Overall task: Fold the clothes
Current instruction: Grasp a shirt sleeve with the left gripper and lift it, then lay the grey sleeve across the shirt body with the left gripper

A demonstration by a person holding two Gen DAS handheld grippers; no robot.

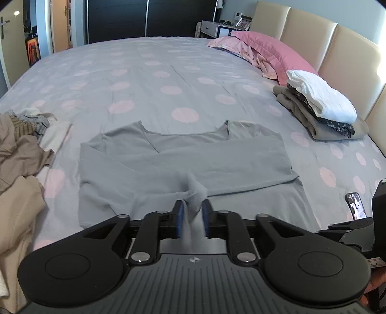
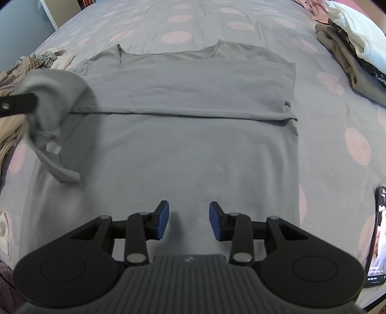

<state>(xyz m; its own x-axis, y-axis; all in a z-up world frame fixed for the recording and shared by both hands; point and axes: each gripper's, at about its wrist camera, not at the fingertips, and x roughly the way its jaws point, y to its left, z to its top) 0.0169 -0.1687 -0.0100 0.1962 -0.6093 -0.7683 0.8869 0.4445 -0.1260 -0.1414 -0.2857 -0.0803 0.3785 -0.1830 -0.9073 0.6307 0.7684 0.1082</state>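
Where the grey top point(image 2: 183, 101) meets the lower frame edge, its hem is cut off. Left gripper point(image 1: 193, 216) pinches its blurred sleeve point(image 1: 195, 193); right gripper point(image 2: 189, 221) hovers spread wide, empty, above the bed point(image 1: 156, 72).

Grey V-neck top point(image 2: 183, 135) lying flat on the bed, neckline at the far end, one sleeve folded straight across the chest. The other sleeve point(image 2: 51, 101) is lifted off the cloth, bunched and hanging at the left edge.

Home bedroom, wide bed point(image 1: 168, 72) with dotted cover, pink pillows point(image 1: 272, 53), padded headboard point(image 1: 313, 41), dark wardrobe point(image 1: 149, 19)
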